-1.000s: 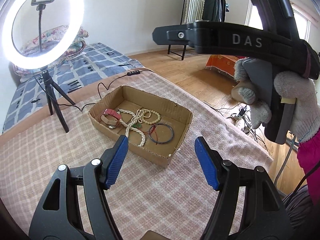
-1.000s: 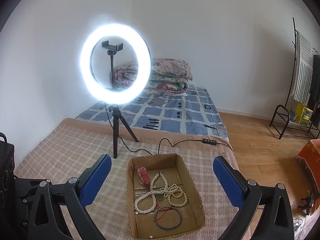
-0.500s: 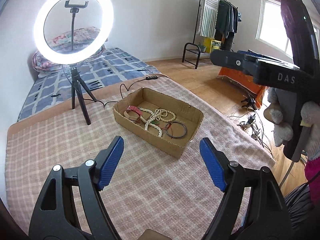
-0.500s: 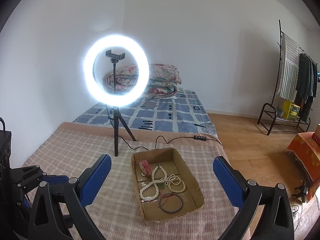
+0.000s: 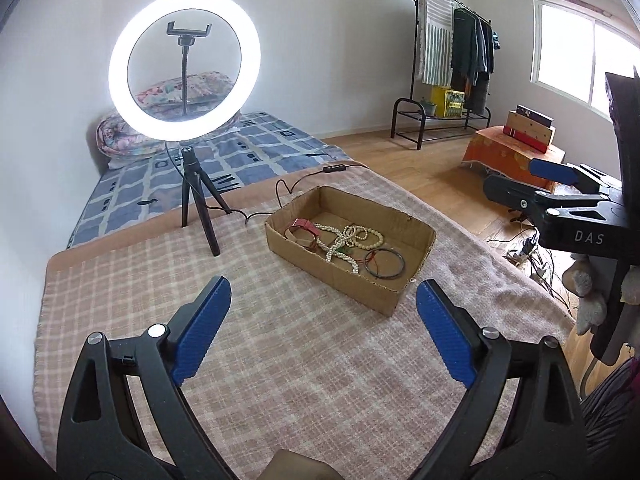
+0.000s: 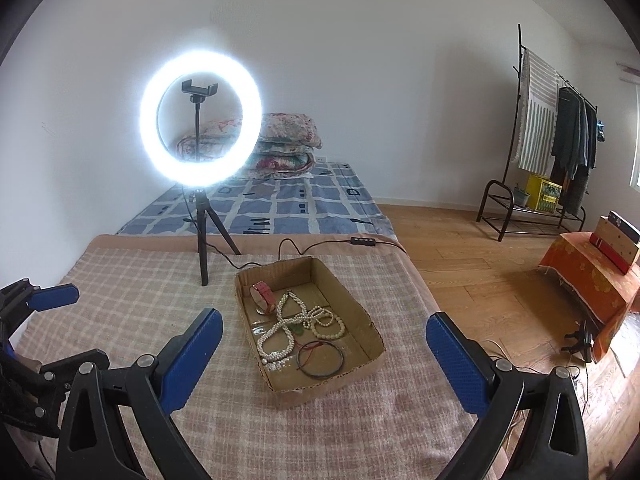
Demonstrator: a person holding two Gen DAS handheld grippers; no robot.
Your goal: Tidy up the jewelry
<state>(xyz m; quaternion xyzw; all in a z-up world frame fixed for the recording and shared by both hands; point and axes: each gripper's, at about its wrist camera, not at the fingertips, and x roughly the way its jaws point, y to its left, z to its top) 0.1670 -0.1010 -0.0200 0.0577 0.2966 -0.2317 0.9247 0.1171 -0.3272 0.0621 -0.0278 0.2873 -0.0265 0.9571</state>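
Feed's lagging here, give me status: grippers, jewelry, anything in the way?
Left gripper just opened wide, empty. Right gripper open, empty. Jewelry tangled in cardboard box. Nothing in the way.

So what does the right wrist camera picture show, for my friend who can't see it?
An open cardboard box sits on a checked blanket, holding pearl necklaces, a dark bangle and a red watch. The right gripper hangs open before it, empty. Behind glows a ring light on a tripod.
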